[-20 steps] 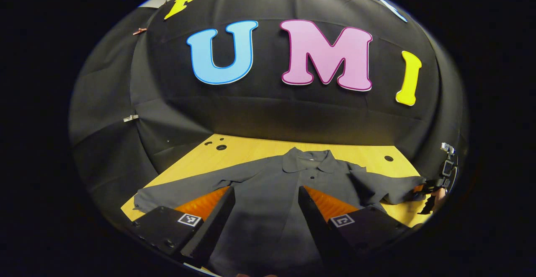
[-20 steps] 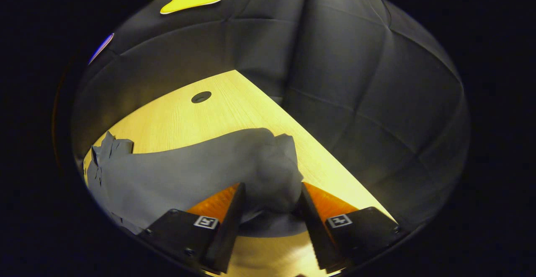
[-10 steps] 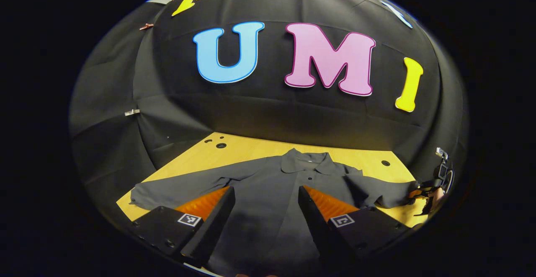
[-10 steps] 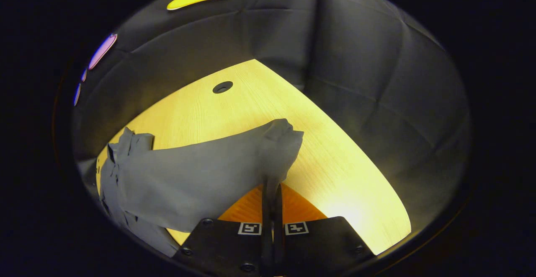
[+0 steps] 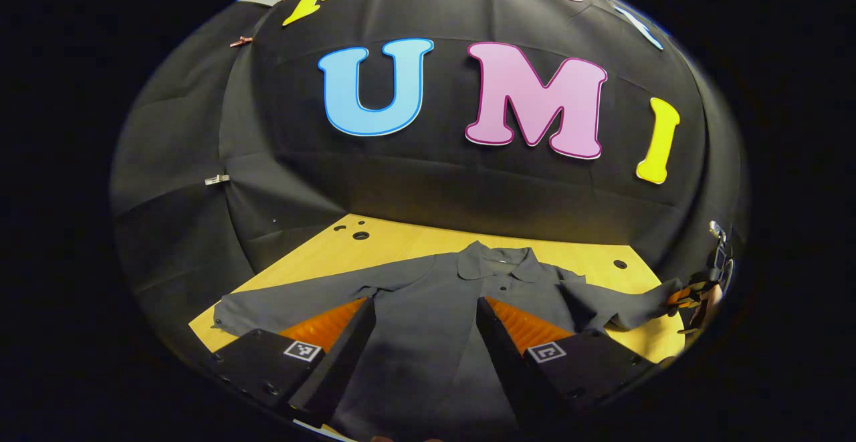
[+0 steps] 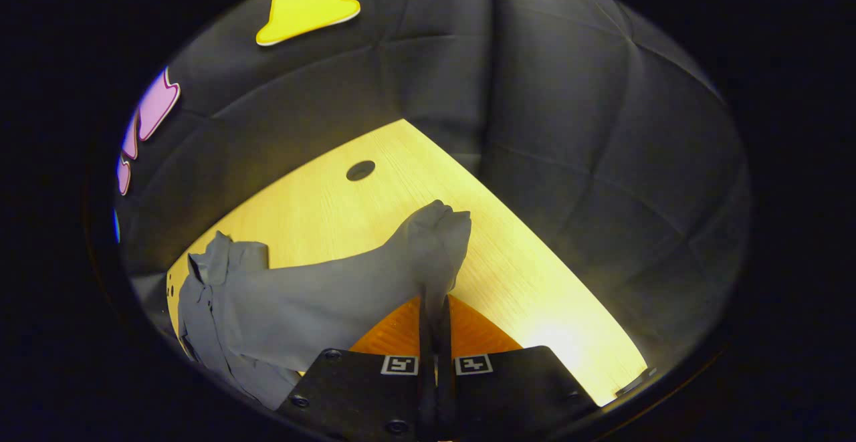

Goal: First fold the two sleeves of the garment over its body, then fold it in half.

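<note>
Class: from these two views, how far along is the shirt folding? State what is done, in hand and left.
Done: nothing folded; the shirt lies spread on the table. In hand: the right gripper pinches the right sleeve end, raised. The left gripper hangs open above the body. Left: both sleeve folds, then the halving.

I found no readable writing on the desk (image 5: 401,238) or the garment (image 5: 428,308); each tool carried small square black-and-white markers (image 6: 400,364), patterns rather than text.
</note>
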The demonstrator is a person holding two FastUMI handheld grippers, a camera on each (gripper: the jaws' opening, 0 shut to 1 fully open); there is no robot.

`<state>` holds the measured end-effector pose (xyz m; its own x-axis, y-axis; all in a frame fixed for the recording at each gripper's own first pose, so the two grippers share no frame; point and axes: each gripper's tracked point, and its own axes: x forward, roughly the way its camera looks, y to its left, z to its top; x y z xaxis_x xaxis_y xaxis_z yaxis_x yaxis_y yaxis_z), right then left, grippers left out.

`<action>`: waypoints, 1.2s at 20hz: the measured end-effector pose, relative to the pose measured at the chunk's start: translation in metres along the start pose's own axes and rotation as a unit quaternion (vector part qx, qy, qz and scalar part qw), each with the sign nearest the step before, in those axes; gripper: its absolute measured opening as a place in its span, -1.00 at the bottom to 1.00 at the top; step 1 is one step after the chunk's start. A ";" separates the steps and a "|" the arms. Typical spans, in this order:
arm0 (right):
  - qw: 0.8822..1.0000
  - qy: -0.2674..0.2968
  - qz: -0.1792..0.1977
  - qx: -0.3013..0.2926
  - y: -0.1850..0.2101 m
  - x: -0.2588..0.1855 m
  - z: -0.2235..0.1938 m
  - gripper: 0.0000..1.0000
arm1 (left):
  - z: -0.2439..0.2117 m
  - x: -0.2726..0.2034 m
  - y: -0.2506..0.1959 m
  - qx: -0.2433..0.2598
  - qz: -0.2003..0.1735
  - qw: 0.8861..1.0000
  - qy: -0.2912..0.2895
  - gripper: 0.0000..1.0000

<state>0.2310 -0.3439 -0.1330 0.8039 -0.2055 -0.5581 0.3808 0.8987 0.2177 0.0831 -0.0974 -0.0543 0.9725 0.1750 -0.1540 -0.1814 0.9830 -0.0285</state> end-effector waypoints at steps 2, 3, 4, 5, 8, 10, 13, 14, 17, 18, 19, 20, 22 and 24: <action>1.000 -0.015 0.008 -0.004 0.012 -0.014 0.013 -0.89 | -0.002 -0.004 0.008 0.003 0.002 1.000 0.003 0.92; 1.000 -0.022 0.011 -0.010 0.021 -0.018 0.017 -0.89 | -0.001 -0.007 0.012 0.005 0.003 1.000 0.005 0.92; 0.999 -0.030 0.015 -0.020 0.029 -0.023 0.024 -0.89 | -0.003 -0.009 0.016 0.008 0.005 1.000 0.006 0.92; 0.999 -0.039 0.019 -0.032 0.035 -0.030 0.031 -0.89 | -0.003 -0.012 0.021 0.012 0.007 1.000 0.005 0.92; 0.995 -0.068 0.042 -0.057 0.072 -0.056 0.051 -0.89 | 0.007 -0.019 0.036 0.027 0.013 1.000 -0.008 0.92; 0.992 -0.083 0.059 -0.069 0.098 -0.069 0.058 -0.89 | 0.007 -0.022 0.044 0.025 0.013 1.000 -0.009 0.92; 0.988 -0.099 0.088 -0.081 0.139 -0.088 0.064 -0.89 | 0.009 -0.026 0.059 0.025 0.016 0.999 -0.011 0.92; 0.986 -0.105 0.097 -0.085 0.152 -0.093 0.063 -0.89 | 0.012 -0.028 0.063 0.029 0.015 0.999 -0.016 0.92; 0.982 -0.109 0.116 -0.104 0.190 -0.107 0.054 -0.89 | 0.012 -0.033 0.074 0.039 0.010 0.999 -0.020 0.92; 0.980 -0.109 0.126 -0.110 0.205 -0.111 0.050 -0.89 | 0.010 -0.035 0.079 0.038 0.009 0.999 -0.019 0.92; 0.979 -0.110 0.134 -0.111 0.220 -0.113 0.044 -0.89 | 0.009 -0.036 0.083 0.036 0.008 0.999 -0.019 0.92; 0.978 -0.107 0.141 -0.113 0.232 -0.115 0.039 -0.89 | 0.009 -0.037 0.088 0.033 0.009 0.999 -0.018 0.92; 0.975 -0.099 0.155 -0.121 0.258 -0.118 0.023 -0.89 | 0.008 -0.039 0.100 0.029 0.013 0.999 -0.016 0.92; 0.971 -0.093 0.171 -0.138 0.286 -0.124 0.012 -0.89 | 0.009 -0.040 0.115 0.033 0.022 0.999 -0.020 0.92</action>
<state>0.2455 -0.0663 0.0081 0.9403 0.0795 -0.3309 -0.0387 0.9910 0.1281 0.0246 0.0092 -0.0424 0.9689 0.2197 -0.1141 -0.2162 0.9754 0.0423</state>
